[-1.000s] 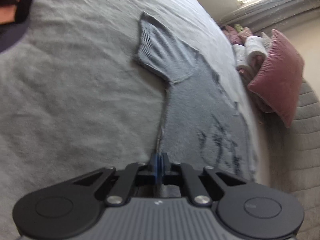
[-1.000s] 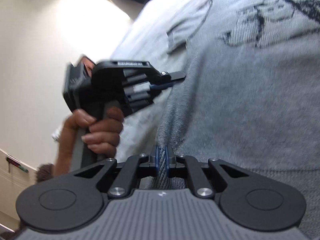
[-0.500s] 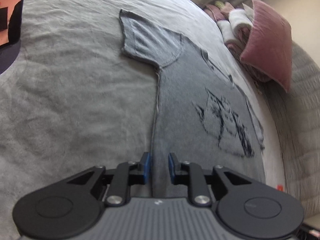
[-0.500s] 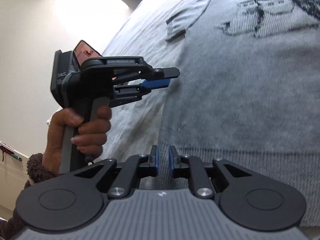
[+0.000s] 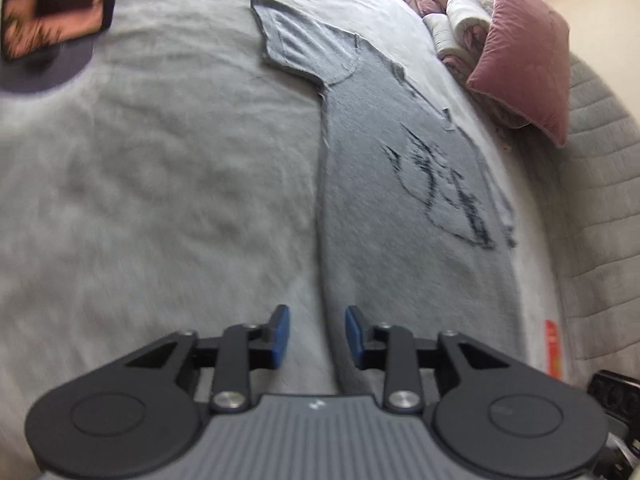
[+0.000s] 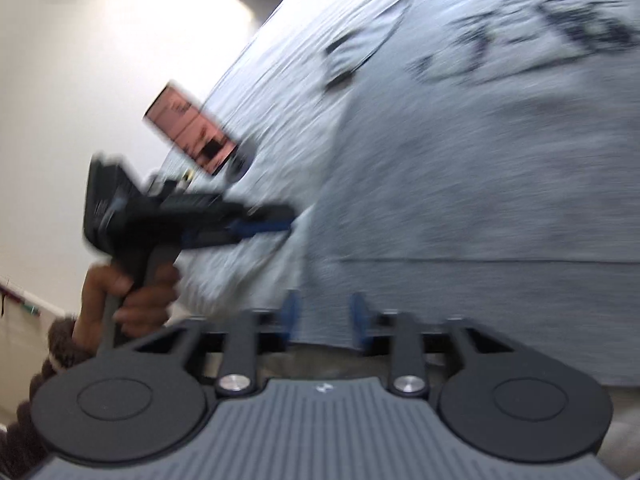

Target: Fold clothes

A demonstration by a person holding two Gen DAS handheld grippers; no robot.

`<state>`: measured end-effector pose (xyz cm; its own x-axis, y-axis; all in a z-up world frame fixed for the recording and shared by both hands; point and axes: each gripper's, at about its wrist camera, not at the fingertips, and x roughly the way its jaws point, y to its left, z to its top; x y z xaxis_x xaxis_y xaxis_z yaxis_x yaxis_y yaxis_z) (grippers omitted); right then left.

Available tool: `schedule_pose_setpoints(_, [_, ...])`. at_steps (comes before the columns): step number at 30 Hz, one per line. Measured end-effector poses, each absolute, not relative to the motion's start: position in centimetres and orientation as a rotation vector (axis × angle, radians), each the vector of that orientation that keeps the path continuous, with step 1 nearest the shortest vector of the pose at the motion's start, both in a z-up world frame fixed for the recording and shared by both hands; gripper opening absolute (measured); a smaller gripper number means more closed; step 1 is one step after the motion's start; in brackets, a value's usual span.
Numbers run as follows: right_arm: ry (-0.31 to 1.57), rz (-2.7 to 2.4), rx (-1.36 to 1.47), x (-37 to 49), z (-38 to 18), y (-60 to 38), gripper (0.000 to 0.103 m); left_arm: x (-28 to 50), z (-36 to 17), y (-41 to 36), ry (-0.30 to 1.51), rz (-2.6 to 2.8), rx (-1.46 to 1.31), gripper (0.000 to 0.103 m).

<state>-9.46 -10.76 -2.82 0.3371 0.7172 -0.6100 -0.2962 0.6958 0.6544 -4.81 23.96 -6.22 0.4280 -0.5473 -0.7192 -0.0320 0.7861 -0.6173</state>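
Grey knit T-shirt (image 5: 400, 216), short-sleeved, with a dark line drawing (image 5: 444, 184) on the chest; laid flat and face up on a bed (image 5: 160, 184) covered in pale grey fabric; it stretches ahead of both tools, collar end farthest from them. Left tool (image 5: 317, 336): blue pads parted to a moderate gap, jaws having just been opening; the shirt's side seam runs between the pads, which do not press on it; nothing is held. One sleeve (image 5: 304, 48) lies spread far ahead of this tool, slightly to its left; the drawing lies ahead and to its right. Right tool (image 6: 326, 318): blue pads likewise parted moderately, jaws having just been opening; the ribbed hem (image 6: 480, 300) of the shirt lies directly ahead of and partly between the pads, not gripped; this view is blurred, so whether the pads touch the cloth cannot be told. From the right tool's view the left tool (image 6: 264, 226) sits ahead and to the left, near the shirt's side edge, held by a hand (image 6: 132, 300) with a dark fuzzy cuff (image 6: 40, 380) at the wrist; a phone-like screen (image 6: 192, 132) showing pink is mounted on top of it. Pink cushion (image 5: 524, 56): far ahead and to the right of the left tool, leaning against a grey quilted headboard (image 5: 592, 200); rolled white and pink textiles (image 5: 460, 24) are piled just beside it.
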Motion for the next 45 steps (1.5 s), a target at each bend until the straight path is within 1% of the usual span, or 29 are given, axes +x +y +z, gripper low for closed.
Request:
schedule_pose_setpoints(5, [0.985, 0.54, 0.49, -10.9, -2.6, -17.7, 0.047, -7.1, -6.7, 23.0, 1.127, -0.387, -0.65, 0.034])
schedule_pose_setpoints(14, [0.865, 0.233, 0.622, -15.6, -2.5, -31.5, 0.047, -9.7, -7.3, 21.0, 1.135, -0.409, -0.672, 0.034])
schedule_pose_setpoints(19, [0.83, 0.114, 0.67, -16.9, -3.2, -35.5, 0.047, -10.5, -7.4, 20.3, 1.143, -0.418, -0.681, 0.033])
schedule_pose_setpoints(23, [0.839, 0.117, 0.686, -17.2, -4.2, -36.4, 0.047, -11.0, -7.3, 19.5, 1.151, -0.415, -0.653, 0.031])
schedule_pose_setpoints(24, [0.843, 0.122, 0.681, -17.1, -4.4, -36.3, 0.046, -11.1, -7.3, 19.2, 1.154, -0.417, -0.641, 0.03])
schedule_pose_setpoints(25, [0.847, 0.129, 0.671, -17.0, -4.7, -35.9, 0.04, -11.2, -7.2, 19.0, 1.158, -0.417, -0.628, 0.029])
schedule_pose_setpoints(26, [0.851, 0.135, 0.66, -16.9, -4.9, -35.6, 0.034, -11.3, -7.1, 18.7, 1.161, -0.407, -0.608, 0.024])
schedule_pose_setpoints(27, [0.856, 0.141, 0.65, -16.7, -5.1, -35.2, 0.03, -11.3, -7.1, 18.5, 1.162, -0.396, -0.59, 0.016])
schedule_pose_setpoints(28, [0.86, 0.147, 0.638, -16.6, -5.4, -34.8, 0.021, -11.4, -7.0, 18.3, 1.163, -0.384, -0.573, 0.01])
schedule_pose_setpoints(29, [0.864, 0.141, 0.612, -16.5, -5.4, -34.5, 0.01, -11.5, -6.8, 18.3, 1.159, -0.374, -0.564, 0.006])
schedule_pose_setpoints(36, [0.806, 0.122, 0.594, -17.9, -3.4, -35.0, 0.008, -12.7, -5.1, 19.0, 1.11, -0.353, -0.534, 0.005])
schedule_pose_setpoints(41, [0.903, 0.097, 0.547, -16.7, -4.9, -34.3, 0.007, -12.8, -6.8, 18.7, 1.144, -0.306, -0.476, 0.006])
schedule_pose_setpoints(43, [0.905, 0.101, 0.561, -16.6, -5.2, -34.4, 0.007, -12.8, -6.8, 18.6, 1.135, -0.304, -0.479, 0.006])
schedule_pose_setpoints(45, [0.906, 0.109, 0.587, -16.7, -5.3, -34.7, 0.01, -12.8, -6.6, 18.6, 1.126, -0.315, -0.476, 0.008])
